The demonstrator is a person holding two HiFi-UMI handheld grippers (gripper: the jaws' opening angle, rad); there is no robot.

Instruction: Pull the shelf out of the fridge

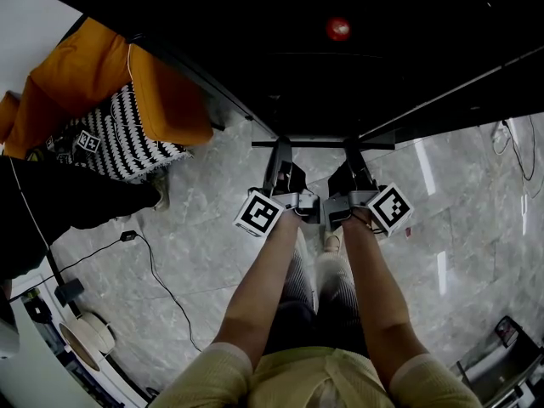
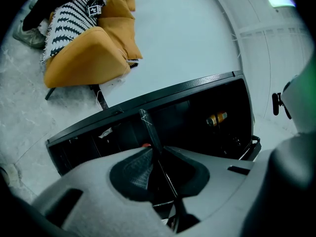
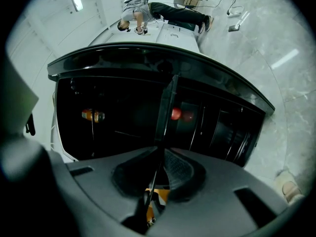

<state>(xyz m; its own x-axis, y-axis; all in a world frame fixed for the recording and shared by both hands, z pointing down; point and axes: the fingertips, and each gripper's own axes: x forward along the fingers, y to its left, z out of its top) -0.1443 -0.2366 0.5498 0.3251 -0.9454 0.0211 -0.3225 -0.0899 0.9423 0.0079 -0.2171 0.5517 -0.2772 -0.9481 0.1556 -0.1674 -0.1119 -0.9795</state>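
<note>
The fridge (image 1: pixel 340 66) stands open and dark inside. The front edge of its shelf (image 1: pixel 323 144) runs as a thin dark bar across the opening. My left gripper (image 1: pixel 280 161) and right gripper (image 1: pixel 354 161) hold that bar side by side, left of middle and right of middle. In the left gripper view the shelf edge (image 2: pixel 150 132) passes as a thin strip between the jaws of my left gripper (image 2: pixel 160 164), which are shut on it. The right gripper view shows the same strip (image 3: pixel 167 107) pinched by my right gripper (image 3: pixel 159 157). Deeper in sit a red round thing (image 3: pixel 176 113) and an orange can (image 3: pixel 92 115).
An orange armchair (image 1: pixel 110 83) with a black-and-white patterned cushion (image 1: pixel 119 138) stands left of the fridge. A black cable (image 1: pixel 161 279) trails over the marble floor at the left. A round white device (image 1: pixel 85 334) sits at the lower left. A person (image 3: pixel 148 11) sits far behind.
</note>
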